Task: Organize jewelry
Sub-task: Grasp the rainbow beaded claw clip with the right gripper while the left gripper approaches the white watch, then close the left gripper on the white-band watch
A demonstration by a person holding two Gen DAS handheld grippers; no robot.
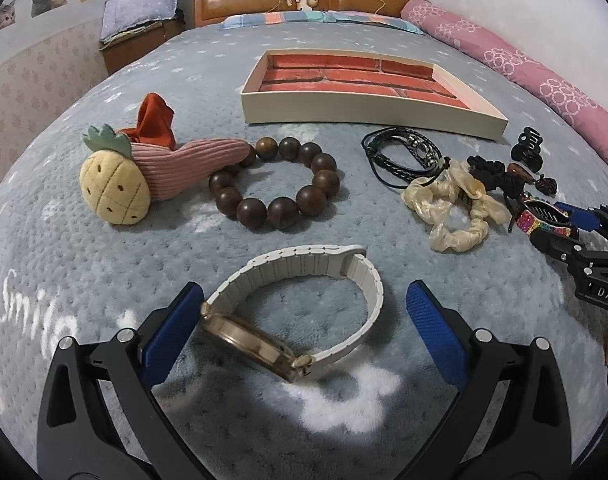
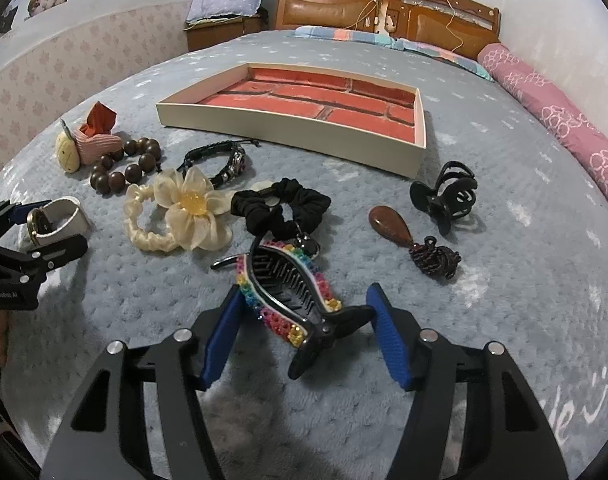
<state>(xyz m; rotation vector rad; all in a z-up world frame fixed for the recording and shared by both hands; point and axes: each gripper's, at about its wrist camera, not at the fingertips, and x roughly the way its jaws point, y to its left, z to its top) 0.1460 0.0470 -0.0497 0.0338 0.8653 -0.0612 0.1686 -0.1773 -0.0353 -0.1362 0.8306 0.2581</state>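
Both grippers, fingers apart.

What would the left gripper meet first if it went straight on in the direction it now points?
Most likely the white-strapped watch, which lies on the grey blanket between the open fingers of the left gripper. Beyond it is the wooden bead bracelet. Depth is hard to judge in this fisheye view.

Left gripper, jaws spread, straddles a white-strapped watch lying on the grey blanket. At 12 o'clock from the watch: wooden bead bracelet, then the brick-lined tray. At 2 o'clock: cream scrunchie. At 10 o'clock: pineapple plush clip.
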